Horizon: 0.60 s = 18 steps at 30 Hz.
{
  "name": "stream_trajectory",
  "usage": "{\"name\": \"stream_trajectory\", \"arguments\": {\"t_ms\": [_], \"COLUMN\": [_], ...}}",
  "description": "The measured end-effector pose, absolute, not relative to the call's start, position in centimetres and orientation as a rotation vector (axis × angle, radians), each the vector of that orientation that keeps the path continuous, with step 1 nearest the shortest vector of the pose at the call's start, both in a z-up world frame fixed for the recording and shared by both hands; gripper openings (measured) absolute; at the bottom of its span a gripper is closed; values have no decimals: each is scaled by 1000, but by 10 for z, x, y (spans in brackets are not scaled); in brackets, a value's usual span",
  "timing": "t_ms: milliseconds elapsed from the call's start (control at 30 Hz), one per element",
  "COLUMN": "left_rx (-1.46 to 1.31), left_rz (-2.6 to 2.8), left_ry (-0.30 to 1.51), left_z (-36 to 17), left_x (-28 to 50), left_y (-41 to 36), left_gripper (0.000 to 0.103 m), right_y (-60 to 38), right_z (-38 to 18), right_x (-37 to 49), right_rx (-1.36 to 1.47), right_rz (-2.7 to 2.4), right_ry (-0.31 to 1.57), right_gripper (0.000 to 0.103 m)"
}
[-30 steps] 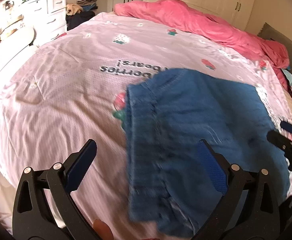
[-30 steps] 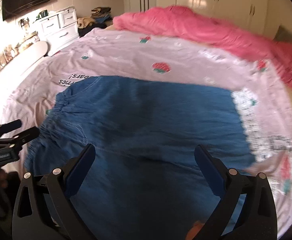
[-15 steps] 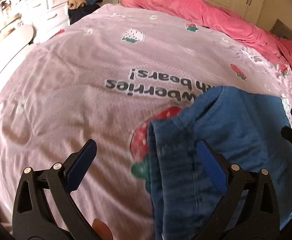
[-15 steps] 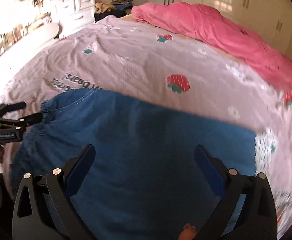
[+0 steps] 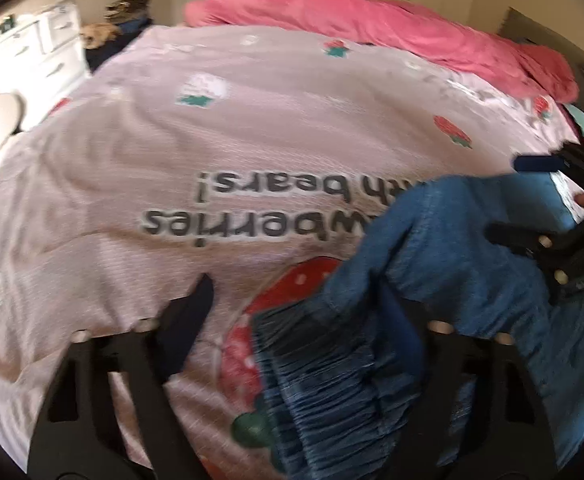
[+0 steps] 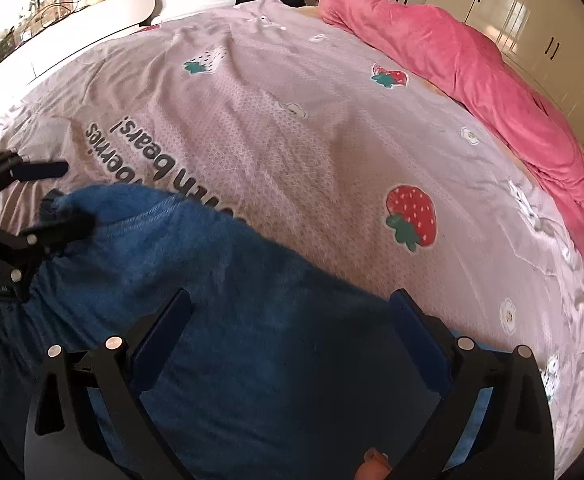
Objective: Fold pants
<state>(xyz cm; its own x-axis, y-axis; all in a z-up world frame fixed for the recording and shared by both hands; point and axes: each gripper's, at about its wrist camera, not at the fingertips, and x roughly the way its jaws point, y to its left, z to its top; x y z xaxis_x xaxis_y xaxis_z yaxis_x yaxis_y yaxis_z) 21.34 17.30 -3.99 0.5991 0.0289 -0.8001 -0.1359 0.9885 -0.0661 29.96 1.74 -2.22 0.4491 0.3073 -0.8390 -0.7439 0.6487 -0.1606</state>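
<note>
so the blue pants [image 6: 220,320] are lying on the bed [image 6: 332,140], down at the near edge of the pink strawberry sheet, partly covering the upside-down printed lettering [image 5: 276,204]. the gathered elastic waistband [image 5: 324,364] sits toward the left-hand side of the heap, and there the fabric is bunched up into a ridge instead of lying flat.

the left hand-held gripper [image 5: 296,320] is closing right now, with the waistband edge between its fingers. its right finger is down in the denim, while the left finger [image 5: 190,320] is over bare sheet and not touching cloth, so it isn't pinching anything yet. that picture is pretty blurry, so i can't really tell how deep the cloth sits in there.

the right hand-held gripper [image 6: 288,332] is spread wide over the flat middle of the pants, both blue pads clear of each other with nothing pinched. a fingertip [image 6: 372,466] peeks in at the bottom of that view.

each gripper shows up at the side of the other's view, near the waistband end. a rumpled pink blanket [image 6: 472,80] lies along the far side of the bed, with a white dresser [image 5: 40,52] and wardrobe doors [image 6: 532,32] behind.
</note>
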Motion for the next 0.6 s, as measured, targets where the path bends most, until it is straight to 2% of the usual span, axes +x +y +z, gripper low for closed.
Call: {"name": "stream_trajectory", "arguments": {"t_ms": [33, 67, 200, 367, 500, 600], "left_rx": [-128, -120, -77, -123, -120, -117], "left_rz": [65, 56, 43, 14, -10, -28], "left_ry": [936, 944, 911, 814, 756, 736], "left_z": [-42, -44, -39, -18, -5, 2], "left_x": [215, 215, 208, 190, 173, 165], "left_y": [172, 170, 165, 168, 159, 153], "left_gripper": [44, 43, 30, 29, 29, 29], "right_y": [19, 21, 29, 29, 31, 40], "right_z": [-23, -24, -29, -27, -29, -35], "right_x": [302, 305, 313, 312, 309, 301], "right_rx": [-560, -554, -585, -697, -726, -776], "right_rz": [702, 708, 734, 773, 839, 864], "right_ry": [891, 897, 901, 799, 790, 774], "right_gripper": [99, 99, 99, 98, 97, 92]}}
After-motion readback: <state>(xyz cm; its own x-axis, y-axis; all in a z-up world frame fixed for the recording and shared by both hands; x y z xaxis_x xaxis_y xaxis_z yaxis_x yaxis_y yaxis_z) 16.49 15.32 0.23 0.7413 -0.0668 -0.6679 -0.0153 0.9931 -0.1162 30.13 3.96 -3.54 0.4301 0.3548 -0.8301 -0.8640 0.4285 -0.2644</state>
